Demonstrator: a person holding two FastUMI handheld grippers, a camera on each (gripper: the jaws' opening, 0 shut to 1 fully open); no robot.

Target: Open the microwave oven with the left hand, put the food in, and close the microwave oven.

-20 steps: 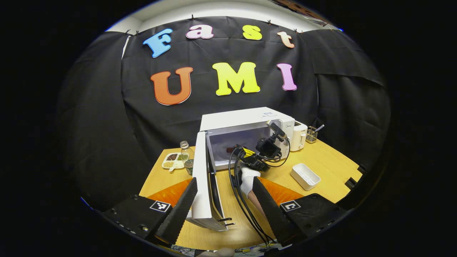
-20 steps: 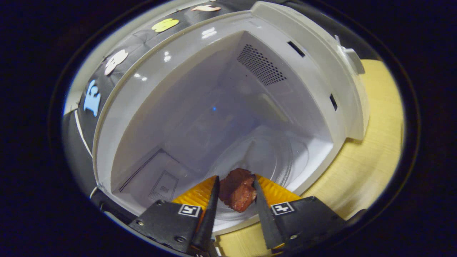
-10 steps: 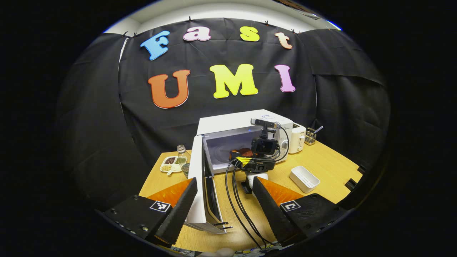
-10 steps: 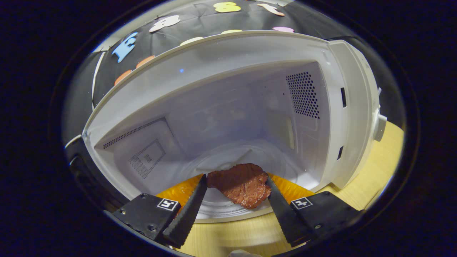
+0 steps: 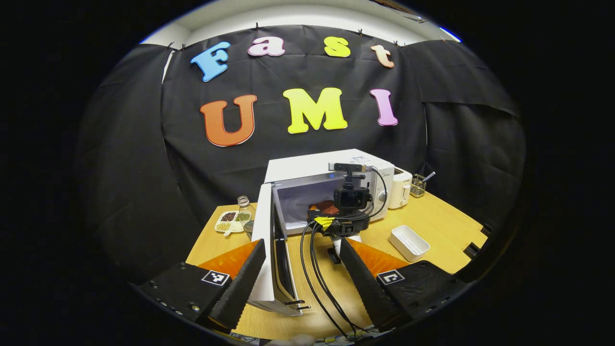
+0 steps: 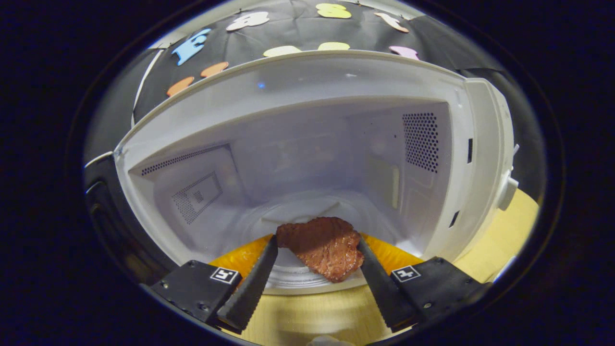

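Brown meat slab [image 6: 324,246] is sitting between our right gripper [image 6: 317,246]'s spread-apart jaws on the microwave [image 6: 298,144]'s glass plate [image 6: 293,283]; we're holding the left gripper [image 5: 301,250] wide too.

Over the last second our right gripper [image 6: 317,245] has spread its fingers: they were pinched on the piece of meat [image 6: 323,246], and now they stand wide with the meat lying flat between them on the glass turntable [image 6: 307,281] inside the microwave [image 6: 288,81]. The right gripper view, first tilted, has levelled out and drawn back slightly, so more of the wooden table [image 6: 307,317] shows beneath. In the left gripper view, the right gripper [image 5: 343,223] has straightened upright before the open cavity, and the gloved hand under it has slipped behind our own finger [image 5: 365,283].
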